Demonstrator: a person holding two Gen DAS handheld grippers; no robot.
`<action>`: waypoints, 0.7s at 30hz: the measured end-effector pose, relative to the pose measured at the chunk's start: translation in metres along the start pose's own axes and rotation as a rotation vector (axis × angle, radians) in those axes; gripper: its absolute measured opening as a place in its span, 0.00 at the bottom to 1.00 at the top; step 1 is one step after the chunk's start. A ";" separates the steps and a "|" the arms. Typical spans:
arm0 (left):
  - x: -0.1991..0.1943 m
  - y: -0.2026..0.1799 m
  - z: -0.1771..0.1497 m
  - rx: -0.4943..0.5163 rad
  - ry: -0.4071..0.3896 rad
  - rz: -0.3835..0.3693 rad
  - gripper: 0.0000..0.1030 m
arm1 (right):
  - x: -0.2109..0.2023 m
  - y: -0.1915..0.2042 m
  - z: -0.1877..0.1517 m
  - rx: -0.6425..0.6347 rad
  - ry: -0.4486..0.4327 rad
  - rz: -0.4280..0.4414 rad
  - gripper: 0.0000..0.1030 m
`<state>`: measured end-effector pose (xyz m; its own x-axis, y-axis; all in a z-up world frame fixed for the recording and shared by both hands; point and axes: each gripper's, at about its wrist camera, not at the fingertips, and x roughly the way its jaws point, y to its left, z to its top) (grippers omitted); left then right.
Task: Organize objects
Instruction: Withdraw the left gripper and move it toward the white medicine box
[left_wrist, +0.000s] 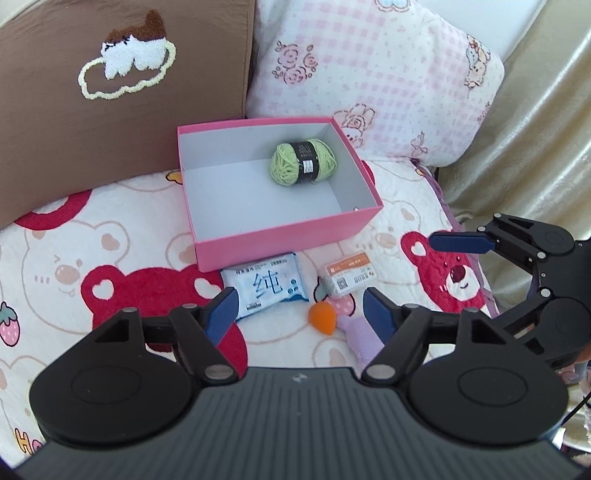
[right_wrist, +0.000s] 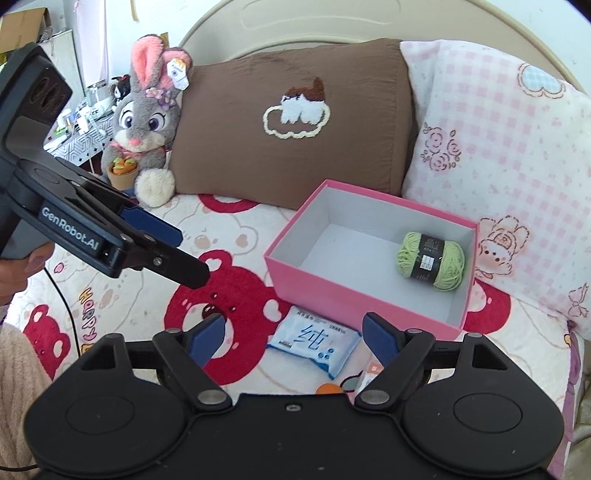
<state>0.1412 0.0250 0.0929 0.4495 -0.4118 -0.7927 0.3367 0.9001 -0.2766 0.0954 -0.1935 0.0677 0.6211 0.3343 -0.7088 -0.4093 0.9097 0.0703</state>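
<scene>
Ahead of the left gripper (left_wrist: 299, 310), the open pink cardboard box (left_wrist: 280, 236) offers bare floor left of a green yarn ball (left_wrist: 303, 161); a blue tissue packet (left_wrist: 266, 288) and brown pillow (left_wrist: 110, 110) crowd its approach.

Black tool (right_wrist: 293, 334), blue pads (right_wrist: 208, 338), "GenRobot.AI" lettering, black cable, cream fuzzy sleeve (right_wrist: 16, 363)

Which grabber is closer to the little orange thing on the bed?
Left. The left gripper hangs right over the orange thing; the right gripper is off to its side, by the red bear.
</scene>
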 end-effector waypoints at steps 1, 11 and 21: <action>0.001 0.000 -0.003 0.003 0.004 0.001 0.72 | -0.001 0.002 -0.002 -0.006 0.000 0.008 0.83; 0.008 -0.001 -0.038 0.026 0.033 0.017 0.76 | 0.010 0.023 -0.026 -0.040 0.046 0.072 0.91; 0.037 0.020 -0.076 -0.063 0.098 -0.001 0.85 | 0.037 0.047 -0.053 -0.084 0.110 0.129 0.91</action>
<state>0.1021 0.0382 0.0167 0.3648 -0.3994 -0.8411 0.2833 0.9081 -0.3084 0.0634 -0.1513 0.0076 0.4852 0.4136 -0.7704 -0.5382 0.8357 0.1098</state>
